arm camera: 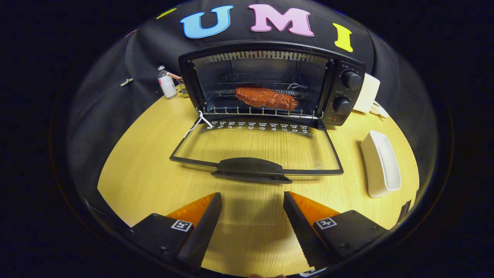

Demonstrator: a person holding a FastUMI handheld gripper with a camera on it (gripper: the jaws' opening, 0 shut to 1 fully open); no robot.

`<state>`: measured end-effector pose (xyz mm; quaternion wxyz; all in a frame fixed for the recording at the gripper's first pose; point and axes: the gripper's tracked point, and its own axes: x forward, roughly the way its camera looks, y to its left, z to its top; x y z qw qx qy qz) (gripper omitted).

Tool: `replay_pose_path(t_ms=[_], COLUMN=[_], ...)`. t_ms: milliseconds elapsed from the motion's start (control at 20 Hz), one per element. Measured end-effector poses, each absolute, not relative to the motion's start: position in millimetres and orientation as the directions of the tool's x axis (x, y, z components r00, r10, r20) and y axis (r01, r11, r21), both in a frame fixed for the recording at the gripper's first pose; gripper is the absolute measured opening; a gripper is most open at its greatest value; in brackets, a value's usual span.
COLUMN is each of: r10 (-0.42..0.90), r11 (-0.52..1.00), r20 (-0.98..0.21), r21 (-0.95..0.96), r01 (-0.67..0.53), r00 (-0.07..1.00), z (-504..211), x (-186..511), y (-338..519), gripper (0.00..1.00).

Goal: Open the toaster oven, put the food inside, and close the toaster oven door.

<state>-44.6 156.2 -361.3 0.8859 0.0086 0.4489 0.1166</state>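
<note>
the toaster oven point(270, 83) stood at the far side of the wooden counter point(139, 170) with its glass door point(256, 148) folded fully down, lying flat and open toward the claw; the door's dark handle point(250, 170) sat just ahead of the fingers; the food point(266, 97) (a reddish-brown slab, like a steak) lay on the wire rack point(262, 112) inside the oven cavity; two round knobs point(346, 92) were stacked on the oven's right panel; the claw point(252, 199) hovered above the counter short of the handle, its two fingers spread wide apart with bare wood between them, gripping nothing; a white oblong dish point(380, 162) rested on the counter to the right of the door, apart from it; a small bottle point(166, 82) stood near the oven's left rear corner; a white box point(368, 92) sat just beside the oven's right side.
</note>
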Motion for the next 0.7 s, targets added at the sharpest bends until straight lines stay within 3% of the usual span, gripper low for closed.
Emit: replay_pose_path(t_ms=[550, 700], r10=[0.176, 0.188], r11=[0.984, 0.982], r20=[-0.794, -0.769], r21=[0.161, 0.160], r01=[-0.078, -0.100], r00=[0.582, 0.611], z=[-362, -348], x=[-25, -24], y=[162, 159], gripper=[0.97, 0.97])
